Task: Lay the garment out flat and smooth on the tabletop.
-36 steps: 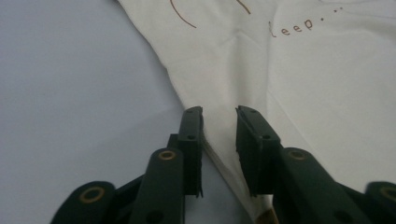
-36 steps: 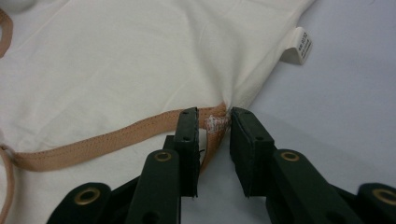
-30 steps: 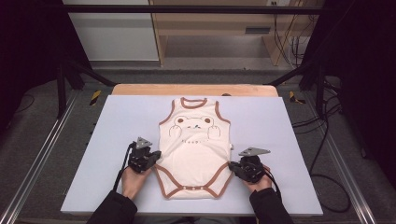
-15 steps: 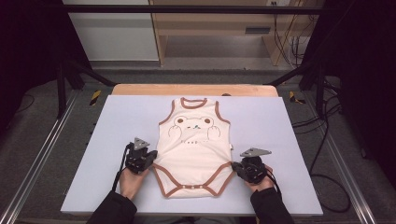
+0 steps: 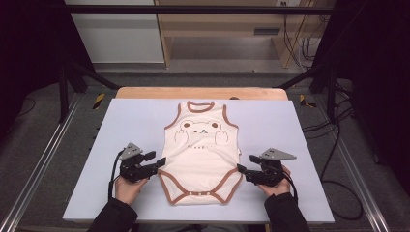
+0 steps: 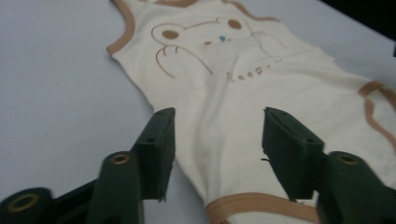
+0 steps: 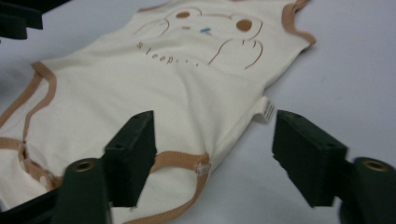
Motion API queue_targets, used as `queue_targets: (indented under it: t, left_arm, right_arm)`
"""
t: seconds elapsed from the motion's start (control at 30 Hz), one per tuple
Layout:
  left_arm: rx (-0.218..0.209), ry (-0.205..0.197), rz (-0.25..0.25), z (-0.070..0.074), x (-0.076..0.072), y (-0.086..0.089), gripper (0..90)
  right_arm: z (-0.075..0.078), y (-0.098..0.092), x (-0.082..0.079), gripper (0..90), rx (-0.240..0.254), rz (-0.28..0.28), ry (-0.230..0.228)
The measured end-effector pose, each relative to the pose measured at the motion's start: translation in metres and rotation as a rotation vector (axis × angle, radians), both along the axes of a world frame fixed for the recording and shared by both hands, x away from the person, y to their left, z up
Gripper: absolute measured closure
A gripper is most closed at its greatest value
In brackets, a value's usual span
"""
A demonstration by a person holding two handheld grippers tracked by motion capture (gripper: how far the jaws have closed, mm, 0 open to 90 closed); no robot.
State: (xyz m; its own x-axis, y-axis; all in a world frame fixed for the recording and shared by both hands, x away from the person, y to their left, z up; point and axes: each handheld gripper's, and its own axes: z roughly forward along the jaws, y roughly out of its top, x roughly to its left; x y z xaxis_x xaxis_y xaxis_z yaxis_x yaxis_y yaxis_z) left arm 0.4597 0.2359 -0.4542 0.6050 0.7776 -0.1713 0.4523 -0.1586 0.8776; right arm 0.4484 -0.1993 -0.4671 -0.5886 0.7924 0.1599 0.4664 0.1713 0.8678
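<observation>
A cream baby bodysuit (image 5: 200, 152) with brown trim and a bear print lies flat on the pale table, neck away from me. My left gripper (image 5: 158, 161) is open at its lower left hip. In the left gripper view the jaws straddle the bodysuit's edge (image 6: 219, 154) just above the brown leg trim. My right gripper (image 5: 243, 170) is open at the lower right hip. In the right gripper view the bodysuit's side seam (image 7: 219, 149) and a small white tag (image 7: 267, 110) lie between its jaws. Nothing is gripped.
The pale blue-white table top (image 5: 300, 130) has bare room on both sides of the garment. A wooden strip (image 5: 200, 92) runs along its far edge. Metal rails (image 5: 43, 154) flank the table, and cables (image 5: 338, 145) lie on the floor at right.
Both grippers have crept a little inward to the bodysuit's lower hips. The garment has not moved.
</observation>
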Motion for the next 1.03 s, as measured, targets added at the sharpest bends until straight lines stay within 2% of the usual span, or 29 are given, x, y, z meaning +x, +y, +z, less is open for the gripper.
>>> queue_targets:
  t: [0.1,0.17,0.27,0.4,0.57,0.8,1.03]
  left_arm:
    - [-0.051,-0.050,-0.027,0.006,-0.004,0.006,28.0]
    - [-0.045,-0.091,-0.025,0.010,-0.007,0.009,15.3]
    - [-0.037,-0.105,-0.026,0.013,-0.010,0.013,7.3]
    - [-0.027,-0.094,-0.028,0.014,-0.013,0.019,6.1]
    - [-0.004,-0.082,-0.014,0.009,-0.017,0.030,4.9]
    - [-0.028,-0.071,0.010,0.000,-0.014,0.049,4.8]
    - [-0.032,-0.078,0.005,-0.002,-0.013,0.049,4.8]
  right_arm:
    - [0.005,-0.008,0.000,15.7,0.029,-0.001,-0.042]
    - [0.009,-0.015,0.000,9.5,0.045,-0.004,-0.065]
    - [0.012,-0.025,0.000,3.3,0.051,-0.014,-0.085]
    - [0.013,-0.036,0.000,0.6,0.061,-0.040,-0.101]
    - [0.009,-0.050,0.001,0.0,0.071,-0.048,-0.095]
    - [0.003,-0.056,0.002,0.0,0.069,-0.051,-0.090]
    - [-0.001,-0.059,0.003,0.0,0.054,-0.065,-0.079]
